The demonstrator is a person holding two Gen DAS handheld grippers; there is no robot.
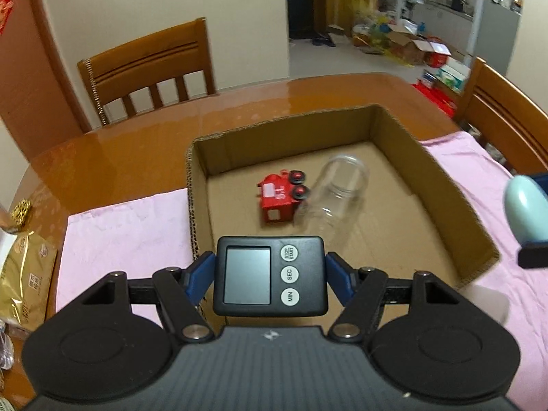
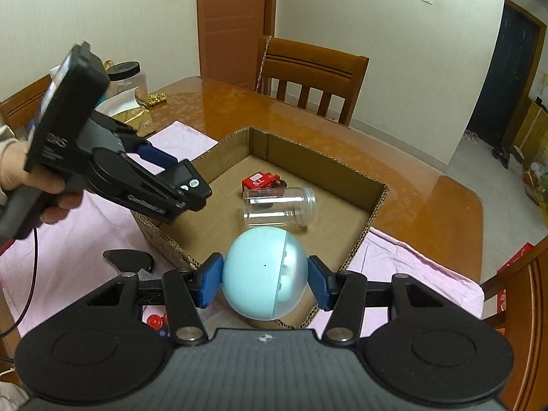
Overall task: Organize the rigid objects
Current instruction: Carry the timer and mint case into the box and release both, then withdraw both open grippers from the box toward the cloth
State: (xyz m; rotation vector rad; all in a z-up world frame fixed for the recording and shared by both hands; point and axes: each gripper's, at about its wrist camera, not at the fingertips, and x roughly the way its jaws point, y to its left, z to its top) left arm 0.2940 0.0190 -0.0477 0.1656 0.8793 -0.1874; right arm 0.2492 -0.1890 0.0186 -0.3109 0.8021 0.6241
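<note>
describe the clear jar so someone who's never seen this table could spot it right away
On the wooden table sits an open cardboard box. On its floor, beside a red toy truck, lies the clear jar. It is the only see-through thing in the box, tipped on its side.

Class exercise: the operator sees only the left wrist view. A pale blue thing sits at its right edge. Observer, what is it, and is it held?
Observer: A pale blue ball, clamped in the right gripper over the box's near edge.
Operator: Is anything on the cloth behind my gripper?
Observer: Yes, a black curved piece lies on the pink cloth left of the box.
Operator: Anything else down there?
Observer: Small red pieces show under the right gripper's left finger; I cannot tell what they are.
Operator: And at the table's far left?
Observer: A clear jar with a black lid stands there.
</note>
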